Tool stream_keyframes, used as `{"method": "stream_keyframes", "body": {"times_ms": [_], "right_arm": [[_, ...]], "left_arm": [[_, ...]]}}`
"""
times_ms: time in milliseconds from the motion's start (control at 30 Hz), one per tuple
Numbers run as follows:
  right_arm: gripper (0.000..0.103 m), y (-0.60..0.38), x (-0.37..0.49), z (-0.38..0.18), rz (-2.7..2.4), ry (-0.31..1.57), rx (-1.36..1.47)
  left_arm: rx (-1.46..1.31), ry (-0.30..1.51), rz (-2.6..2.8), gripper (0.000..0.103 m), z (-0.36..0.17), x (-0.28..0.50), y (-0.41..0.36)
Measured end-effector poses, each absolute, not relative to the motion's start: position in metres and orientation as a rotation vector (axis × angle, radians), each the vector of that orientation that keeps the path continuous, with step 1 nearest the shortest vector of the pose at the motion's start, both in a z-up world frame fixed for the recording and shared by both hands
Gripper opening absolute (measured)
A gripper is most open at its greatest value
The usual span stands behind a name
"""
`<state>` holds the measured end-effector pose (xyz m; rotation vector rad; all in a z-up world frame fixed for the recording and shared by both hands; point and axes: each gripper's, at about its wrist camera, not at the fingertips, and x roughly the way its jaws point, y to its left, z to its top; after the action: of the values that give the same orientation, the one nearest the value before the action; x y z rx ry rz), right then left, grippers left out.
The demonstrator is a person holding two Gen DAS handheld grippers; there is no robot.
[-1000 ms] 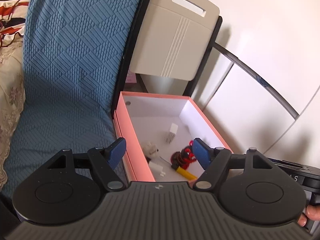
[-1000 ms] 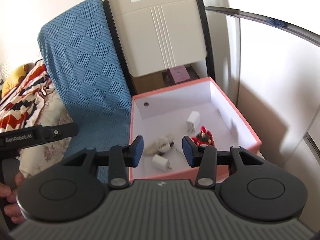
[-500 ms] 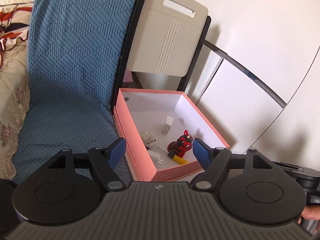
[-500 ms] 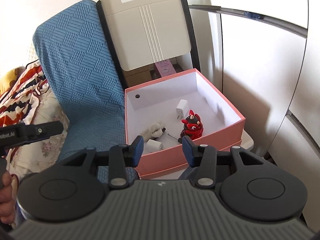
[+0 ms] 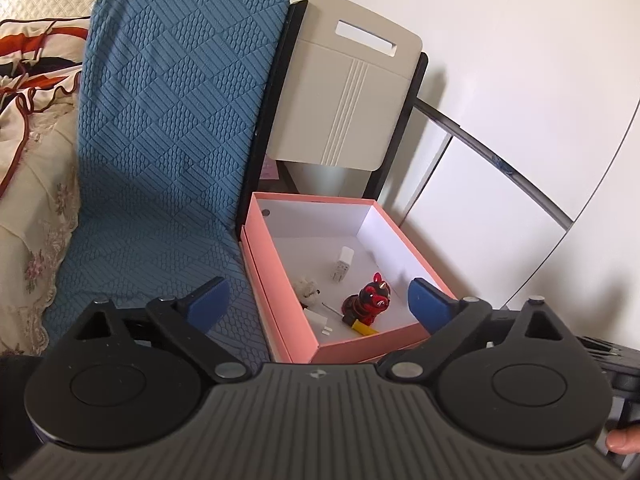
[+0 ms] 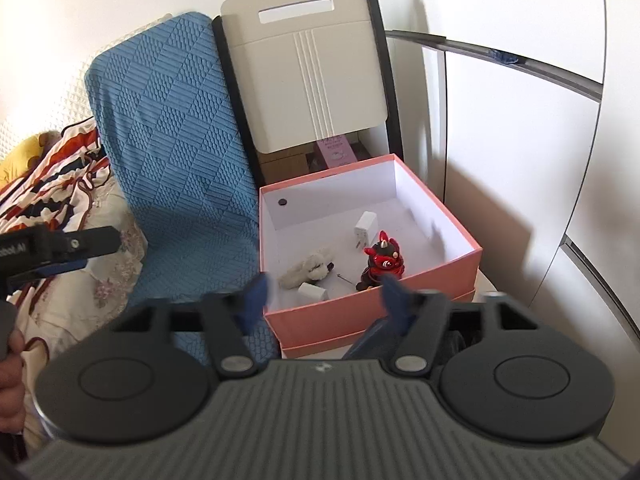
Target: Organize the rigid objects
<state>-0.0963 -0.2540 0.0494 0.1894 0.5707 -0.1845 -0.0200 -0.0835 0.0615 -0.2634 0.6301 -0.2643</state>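
A blue quilted chair cover (image 5: pixel 160 152) flanks the open pink box (image 6: pixel 372 316), which holds a red figurine (image 6: pixel 382 260) and 2 white chargers (image 6: pixel 365 226). Both tools hang short of it — left gripper (image 5: pixel 318 296) and right gripper (image 6: pixel 326 292) have just been opening, nothing between their jaws.

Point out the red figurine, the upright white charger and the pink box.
red figurine (image 6: pixel 383 258), right wrist view, on its body.
upright white charger (image 6: pixel 365 224), right wrist view, on its front face.
pink box (image 5: pixel 294 304), left wrist view, on its left outer wall.
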Motion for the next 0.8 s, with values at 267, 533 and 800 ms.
{"method": "stream_keyframes", "body": {"times_ms": [267, 533, 800], "right_arm": [[0.091, -0.2562, -0.0965, 0.048, -0.214, 0.583, 0.155], [0.091, -0.2522, -0.0944, 0.0474, -0.207, 0.593, 0.148], [0.091, -0.252, -0.0924, 0.0464, -0.198, 0.603, 0.156]], "left_arm": [[-0.198, 0.653, -0.217, 0.1, 0.0595, -0.0196, -0.0878], [-0.176, 0.667, -0.205, 0.1, 0.0589, -0.0194, -0.0905], [-0.158, 0.67, -0.197, 0.1, 0.0587, -0.0199, -0.0911]]}}
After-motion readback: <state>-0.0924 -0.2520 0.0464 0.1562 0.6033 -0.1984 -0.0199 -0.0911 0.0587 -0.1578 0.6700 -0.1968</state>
